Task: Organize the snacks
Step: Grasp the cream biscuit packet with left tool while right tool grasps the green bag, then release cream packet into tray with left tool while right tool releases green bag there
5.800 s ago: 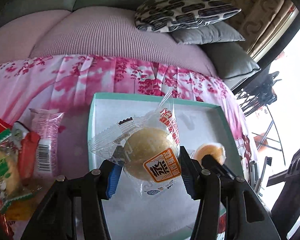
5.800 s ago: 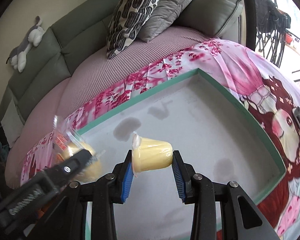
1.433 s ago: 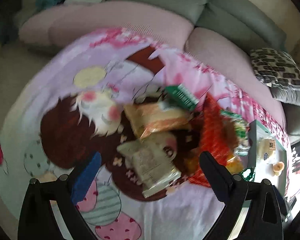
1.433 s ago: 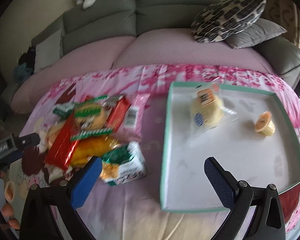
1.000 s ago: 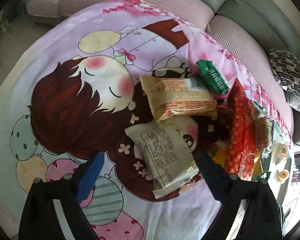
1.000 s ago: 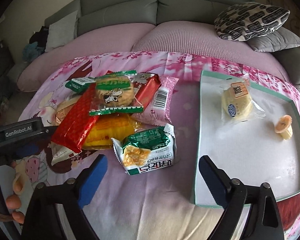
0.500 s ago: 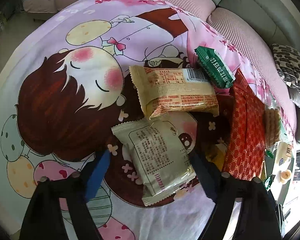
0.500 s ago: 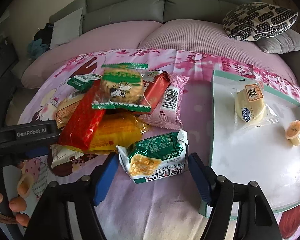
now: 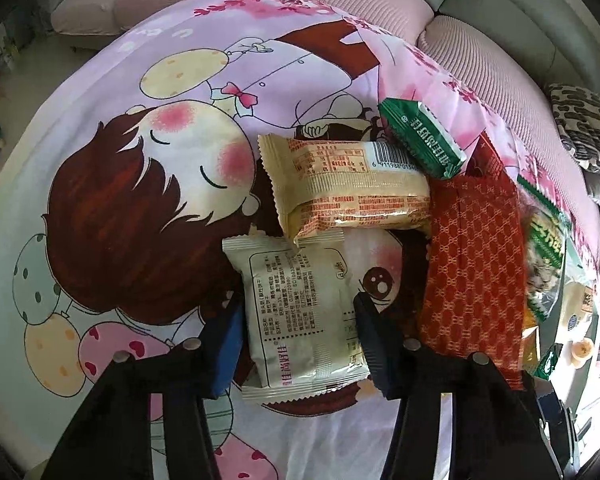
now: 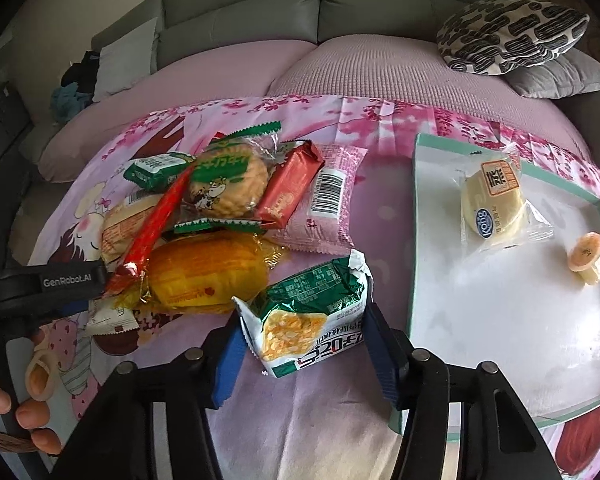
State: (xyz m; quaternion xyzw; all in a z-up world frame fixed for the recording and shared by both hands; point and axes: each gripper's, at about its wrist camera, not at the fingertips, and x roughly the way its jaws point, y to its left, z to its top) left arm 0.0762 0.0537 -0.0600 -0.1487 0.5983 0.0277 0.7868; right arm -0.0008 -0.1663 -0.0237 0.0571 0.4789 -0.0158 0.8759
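Now both claws are closing in on fresh packets from the snack pile (image 10: 220,216), which is lying on the cartoon-printed cloth (image 9: 148,208) over the bench. Beside the pile, the white tray (image 10: 500,320) with the green rim is already holding a wrapped round cake (image 10: 496,208) and a small jelly cup (image 10: 586,258).

The left claw (image 9: 298,320) has just been narrowing around the pale cream packet (image 9: 300,312), and its pads are sitting against the packet's two sides. The right claw (image 10: 302,340) has likewise been narrowing on the green and white packet (image 10: 312,312), whose wrapper is crumpling between the pads.

So the pick-up step is underway. Next, each hand is probably needing a firm enough squeeze to lift cleanly, then a carry across to bare tray floor, clear of the cake and cup.
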